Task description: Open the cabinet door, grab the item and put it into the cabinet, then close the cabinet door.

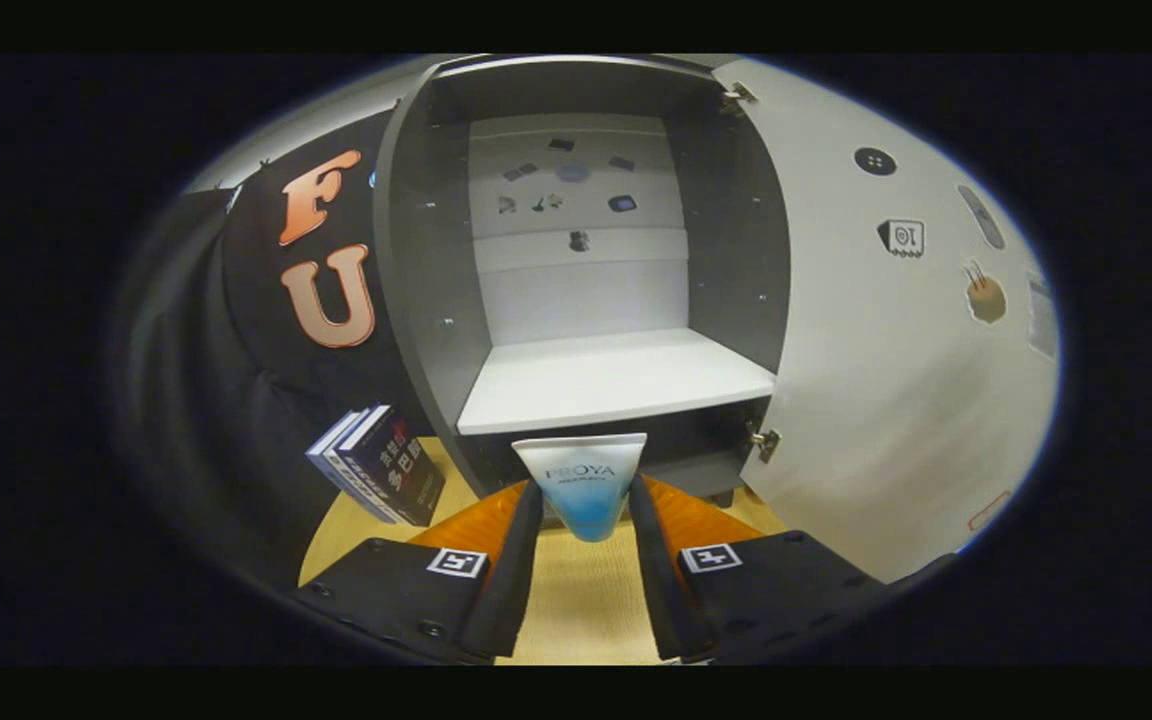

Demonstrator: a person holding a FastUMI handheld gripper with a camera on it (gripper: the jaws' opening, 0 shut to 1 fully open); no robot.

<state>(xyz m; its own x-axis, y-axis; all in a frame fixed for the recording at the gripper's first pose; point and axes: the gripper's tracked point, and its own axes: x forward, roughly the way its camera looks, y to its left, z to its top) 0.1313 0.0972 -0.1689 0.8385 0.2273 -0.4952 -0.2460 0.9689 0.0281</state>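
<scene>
Dark-covered books [376, 465], two or so, lean against the cabinet's left outer wall at about 9 o'clock from the gripper tips, standing tilted on the wooden table [586, 600]. Black booth cloth hangs behind them.

Cabinet [406, 260] at 12 o'clock, straight beyond the fingers: dark side walls, pale back panel with small stickers, one white shelf [616, 380] bare across its width. Lower compartment beneath the shelf is dark; contents cannot be told.

Gripper [586, 500] is held level and low over the table, pointed squarely at the cabinet opening, fingers running forward in parallel. Clenched on a tube [584, 485], white at the broad crimped end, blue toward the narrow end. Tube is upright with the crimped end up, both fingers pressing its sides near the lower half. Tube sits just in front of the shelf's front edge, outside the cabinet, its top about level with that edge.

Cabinet door [886, 400] at 2 to 3 o'clock, white, swung wide open, hinges visible at its left edge, small stickers across its inner face.
</scene>
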